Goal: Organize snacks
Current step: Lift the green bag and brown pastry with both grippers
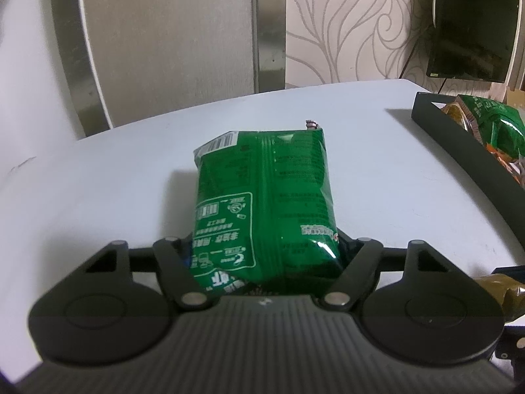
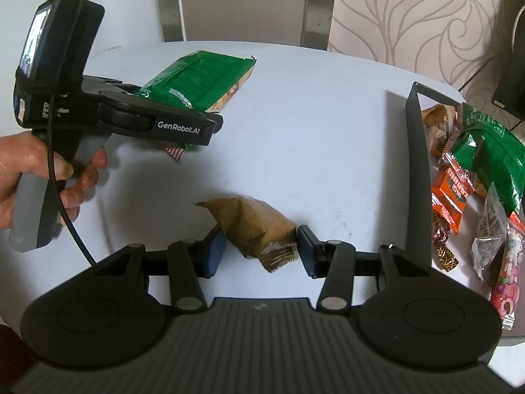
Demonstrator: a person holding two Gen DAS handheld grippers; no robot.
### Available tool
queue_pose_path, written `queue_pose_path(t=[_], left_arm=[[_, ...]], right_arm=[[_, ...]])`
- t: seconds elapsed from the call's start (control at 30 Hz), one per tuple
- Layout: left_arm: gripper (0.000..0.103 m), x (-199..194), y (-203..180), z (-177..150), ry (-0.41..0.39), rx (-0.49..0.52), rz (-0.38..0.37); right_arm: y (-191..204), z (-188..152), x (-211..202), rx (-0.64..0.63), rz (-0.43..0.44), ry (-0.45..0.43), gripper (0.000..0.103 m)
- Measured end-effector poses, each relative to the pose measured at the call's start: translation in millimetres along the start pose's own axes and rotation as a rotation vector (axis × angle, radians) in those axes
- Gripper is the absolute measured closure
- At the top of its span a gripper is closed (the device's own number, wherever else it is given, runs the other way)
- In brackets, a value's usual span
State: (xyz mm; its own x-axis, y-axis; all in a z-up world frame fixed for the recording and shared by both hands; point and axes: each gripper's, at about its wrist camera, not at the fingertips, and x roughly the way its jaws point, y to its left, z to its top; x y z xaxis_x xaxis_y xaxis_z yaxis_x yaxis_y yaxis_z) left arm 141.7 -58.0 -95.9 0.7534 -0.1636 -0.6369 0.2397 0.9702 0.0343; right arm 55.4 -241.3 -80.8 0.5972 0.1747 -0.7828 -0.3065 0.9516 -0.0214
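My left gripper (image 1: 262,259) is shut on a green snack bag (image 1: 265,197) and holds it above the white table (image 1: 98,180). The bag also shows in the right wrist view (image 2: 200,78), clamped in the left gripper (image 2: 183,111). My right gripper (image 2: 261,249) is open, with its blue pads (image 2: 215,252) on either side of a brown snack packet (image 2: 252,226) lying on the table. The pads stand close to the packet, but I cannot tell if they touch it.
A black tray (image 2: 418,170) at the right holds several snacks, among them a green bag (image 2: 492,157) and an orange packet (image 2: 451,197). The tray also shows in the left wrist view (image 1: 459,144). A wall, a door frame and a dark screen (image 1: 472,26) lie behind.
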Motion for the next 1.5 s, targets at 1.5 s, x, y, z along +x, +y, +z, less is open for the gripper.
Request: queue_pose_path(t=[1.5], left_arm=[[0.03,-32.3,-26.4,5.8,-0.067,-0.006,-0.014]], right_arm=[[-5.8,7.1,-47.5,0.03,0.038,-0.138,0.051]])
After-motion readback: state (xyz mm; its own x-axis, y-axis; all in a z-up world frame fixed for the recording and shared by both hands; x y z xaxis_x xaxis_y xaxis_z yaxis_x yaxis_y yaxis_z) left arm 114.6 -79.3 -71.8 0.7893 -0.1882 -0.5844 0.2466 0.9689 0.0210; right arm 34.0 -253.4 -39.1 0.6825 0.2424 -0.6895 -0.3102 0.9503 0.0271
